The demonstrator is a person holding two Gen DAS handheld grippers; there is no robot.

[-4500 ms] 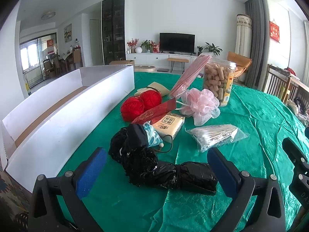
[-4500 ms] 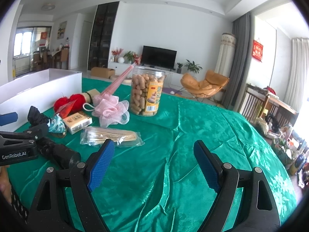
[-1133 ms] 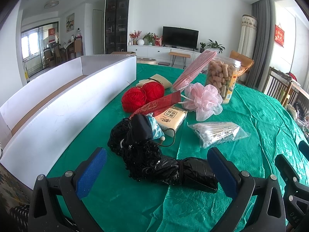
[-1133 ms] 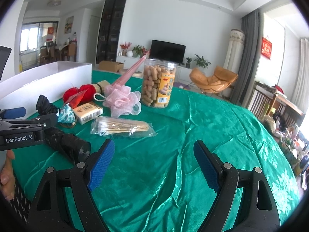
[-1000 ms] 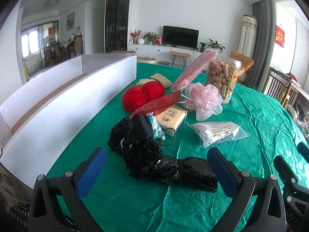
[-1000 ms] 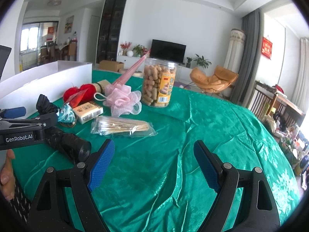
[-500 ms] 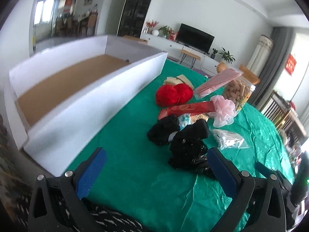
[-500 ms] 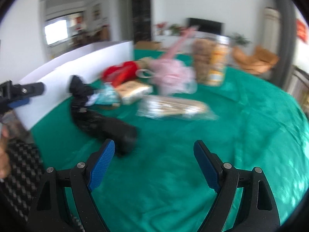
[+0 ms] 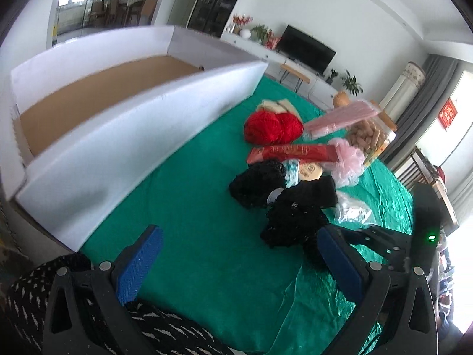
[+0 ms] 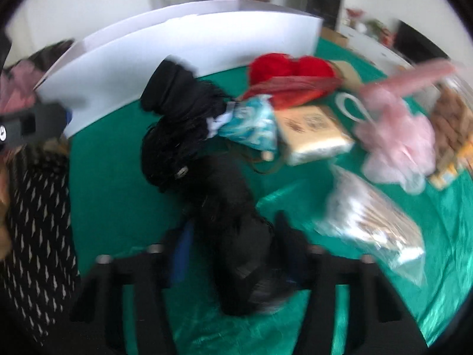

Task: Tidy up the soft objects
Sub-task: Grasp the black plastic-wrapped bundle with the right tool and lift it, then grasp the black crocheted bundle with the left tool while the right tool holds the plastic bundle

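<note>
On the green-covered table, the black bundle lies beside the white box, its near end hidden between the right gripper fingers, which have just been closing and now clamp it; the right wrist view is badly blurred. Left gripper fingers stand wide apart, holding nothing. Red yarn and pink pouf lie beyond, partly overlapped

Right gripper fingers have just closed in; left gripper fingers spread wide, empty.
</note>
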